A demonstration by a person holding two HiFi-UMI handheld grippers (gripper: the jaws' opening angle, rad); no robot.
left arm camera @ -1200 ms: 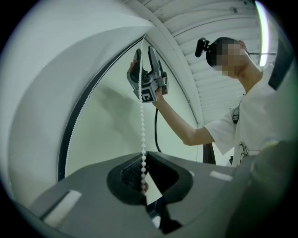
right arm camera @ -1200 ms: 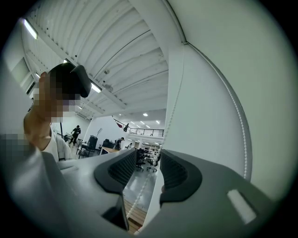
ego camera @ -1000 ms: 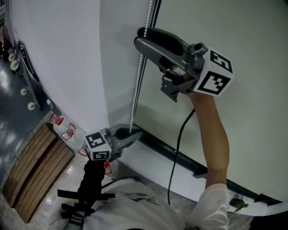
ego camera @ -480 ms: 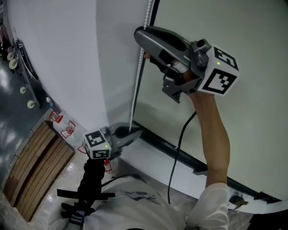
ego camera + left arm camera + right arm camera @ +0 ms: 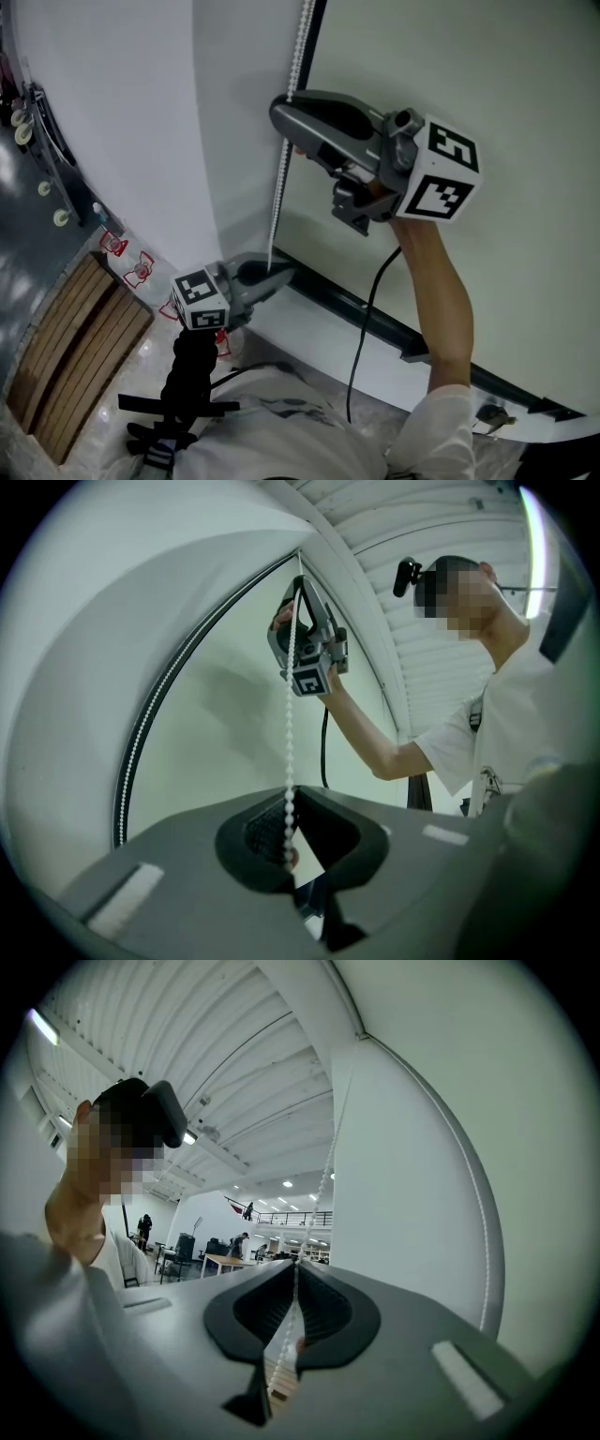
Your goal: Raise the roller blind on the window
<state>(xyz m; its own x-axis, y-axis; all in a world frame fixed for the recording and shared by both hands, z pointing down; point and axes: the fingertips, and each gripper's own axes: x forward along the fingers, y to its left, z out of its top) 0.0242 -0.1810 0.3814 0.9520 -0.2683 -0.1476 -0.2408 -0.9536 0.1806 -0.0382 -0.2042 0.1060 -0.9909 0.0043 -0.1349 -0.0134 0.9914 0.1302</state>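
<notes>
**Right gripper newly clamped on the bead chain, downward pull begun**

Head view: the right gripper (image 5: 281, 111) is seen high up beside the window frame, its jaws brought together on the bead chain (image 5: 279, 187). A second ago those jaws stood apart with the chain between them; they have just been closing, and the chain is now pinched. The gripper is also placed a little lower than half a second ago, which is judged to be the start of a pull. The left gripper (image 5: 281, 275) is kept where it was, low down near the sill, with the same strand led into its tips. The roller blind (image 5: 469, 112) is still drawn down over the window, its dark bottom bar (image 5: 375, 323) lying close above the sill, so hardly any of the raising is judged done

Left gripper view: the jaws are shut on the chain (image 5: 290, 752), which is stretched straight up to the right gripper (image 5: 298, 585) overhead. The loop's other strand (image 5: 141, 733) is seen curving along the blind's edge, untouched

Right gripper view: the jaws are closed together with the chain (image 5: 323, 1185) nipped at their tips and trailing loosely below them. The return strand (image 5: 487, 1241) hangs free at the right
</notes>
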